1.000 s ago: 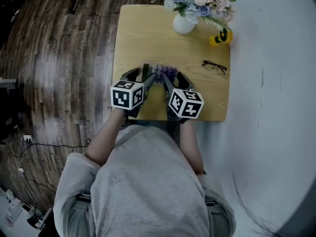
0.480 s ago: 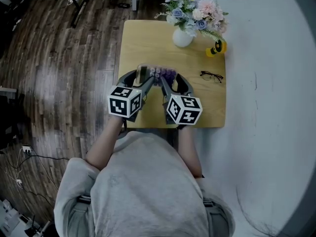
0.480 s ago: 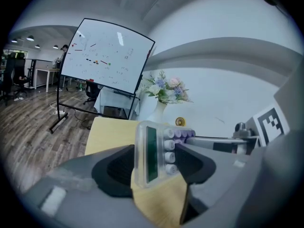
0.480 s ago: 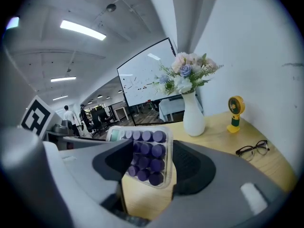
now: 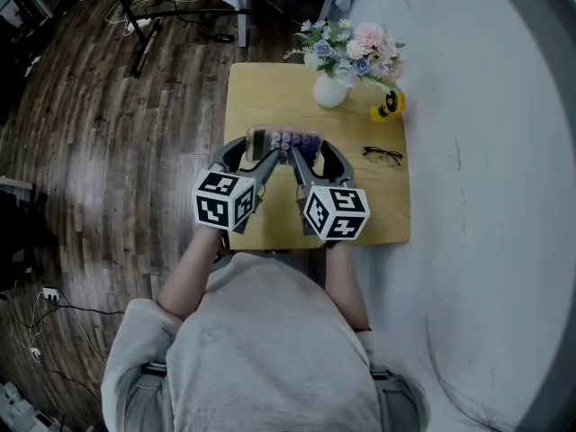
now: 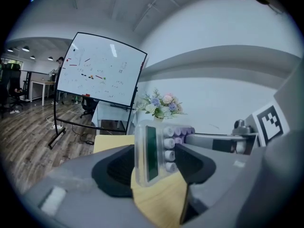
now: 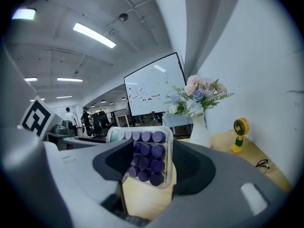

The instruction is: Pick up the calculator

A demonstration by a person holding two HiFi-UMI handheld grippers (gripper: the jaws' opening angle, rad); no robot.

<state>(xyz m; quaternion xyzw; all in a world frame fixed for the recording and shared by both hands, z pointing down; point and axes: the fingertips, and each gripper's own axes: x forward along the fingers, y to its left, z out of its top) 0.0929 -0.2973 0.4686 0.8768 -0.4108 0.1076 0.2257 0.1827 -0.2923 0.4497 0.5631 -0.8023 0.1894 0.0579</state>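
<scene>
**A:** What stands on the table (image 5: 256, 84)?

**B:** The vase (image 5: 330, 91) is by the far edge, right of its middle, with flowers (image 5: 353, 41) in it. The small fan (image 5: 389, 104) is just right of the vase, at the right edge near the far right corner.

**A:** And the glasses (image 5: 382, 155)?

**B:** They lie by the right edge, nearer than the fan, about halfway along.

**A:** Where is the calculator (image 5: 281, 140)?

**B:** Over the table's middle. The left claw (image 5: 255, 148) grips its left end, the right claw (image 5: 315, 148) its right end. Both reach in from the near edge, side by side. The glasses lie right of the right claw, apart from it.
</scene>
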